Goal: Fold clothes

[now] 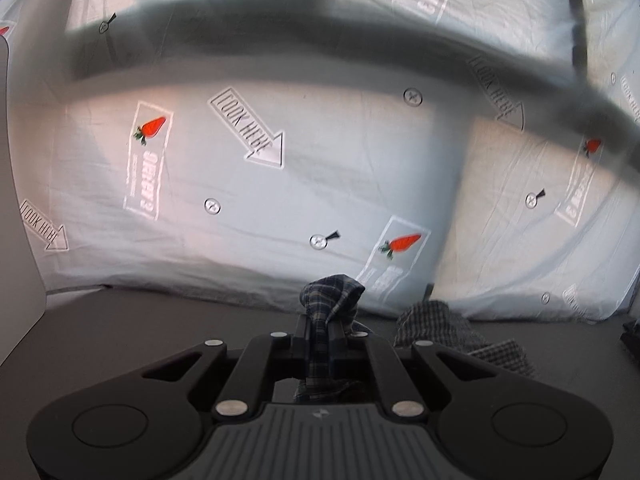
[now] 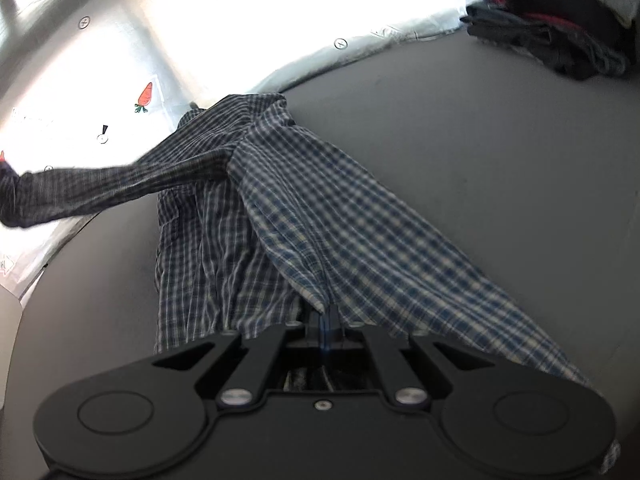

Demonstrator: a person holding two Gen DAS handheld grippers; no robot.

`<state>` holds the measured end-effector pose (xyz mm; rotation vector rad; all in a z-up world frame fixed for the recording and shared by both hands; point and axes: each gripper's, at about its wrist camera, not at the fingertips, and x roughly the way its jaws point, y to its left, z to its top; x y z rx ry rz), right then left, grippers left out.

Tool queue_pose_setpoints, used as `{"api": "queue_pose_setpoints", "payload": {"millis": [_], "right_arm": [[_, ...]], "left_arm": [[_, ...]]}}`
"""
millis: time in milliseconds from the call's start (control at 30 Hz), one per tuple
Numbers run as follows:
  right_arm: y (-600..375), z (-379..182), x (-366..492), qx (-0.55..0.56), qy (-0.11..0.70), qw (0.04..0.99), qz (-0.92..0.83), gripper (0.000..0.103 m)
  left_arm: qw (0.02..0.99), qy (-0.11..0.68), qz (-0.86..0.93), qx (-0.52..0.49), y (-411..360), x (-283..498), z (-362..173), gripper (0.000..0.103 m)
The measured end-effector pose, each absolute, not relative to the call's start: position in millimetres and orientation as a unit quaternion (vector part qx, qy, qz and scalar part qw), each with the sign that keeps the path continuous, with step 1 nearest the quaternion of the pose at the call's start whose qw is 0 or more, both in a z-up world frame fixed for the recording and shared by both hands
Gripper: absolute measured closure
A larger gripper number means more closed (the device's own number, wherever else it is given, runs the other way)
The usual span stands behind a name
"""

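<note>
Item one, left gripper [image 1: 325,334]: I have it pinching a bunched corner of the plaid shirt [image 2: 256,208]; a knot of checked cloth stands up above the pads and more trails back through the linkage; I judge the bunch is kept so the corner cannot slip while the cloth is drawn out.

Item two, right gripper [image 2: 325,330]: pressed together on a thin edge of the same shirt, which I take for a hem or a front edge; the fabric fans away from the pads toward the far side of the counter [image 2: 480,160].

Item three, the shirt itself: it lies mostly on the dark counter, collar end near the far rim; one sleeve is lifted off the surface and stretched out to the left of the right wrist view, I judge toward my left gripper; holding two separated points keeps the cloth taut enough to spread flat before any fold.

Item four, printed sheet [image 1: 320,168]: pale, with carrots and arrows, hanging or lying just beyond the counter's far edge; the shirt's collar end touches or slightly overlaps that edge, so I would avoid pushing further that way.

Item five, pile of dark clothes [image 2: 560,24]: at the far right corner, well apart from the shirt.

Item six, open room: the counter right of the shirt is bare; a pale upright panel [image 1: 16,220] bounds the left.
</note>
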<state>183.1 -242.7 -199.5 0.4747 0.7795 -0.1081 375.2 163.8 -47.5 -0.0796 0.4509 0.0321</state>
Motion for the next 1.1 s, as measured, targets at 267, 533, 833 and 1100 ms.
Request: {"api": "queue_pose_setpoints", "payload": {"millis": [267,533,833,1100], "right_arm": [[-256,-222,178,0.322,0.384,0.864,-0.052,0.102],[-286,-259,162,0.516,0.358,0.776,-0.059,0.102],[-298,-287,146,0.661,0.319,0.675,-0.07,0.103],[-293,-283,145,0.662,0.323,0.672,-0.075,0.103]], "left_arm": [[0.966,0.256,0.03,-0.027,174,372,-76,0.094],[0.96,0.277,0.03,0.003,172,369,-95,0.094],[0.949,0.311,0.02,0.038,162,359,-124,0.094],[0.942,0.331,-0.033,0.051,145,344,-133,0.094]]}}
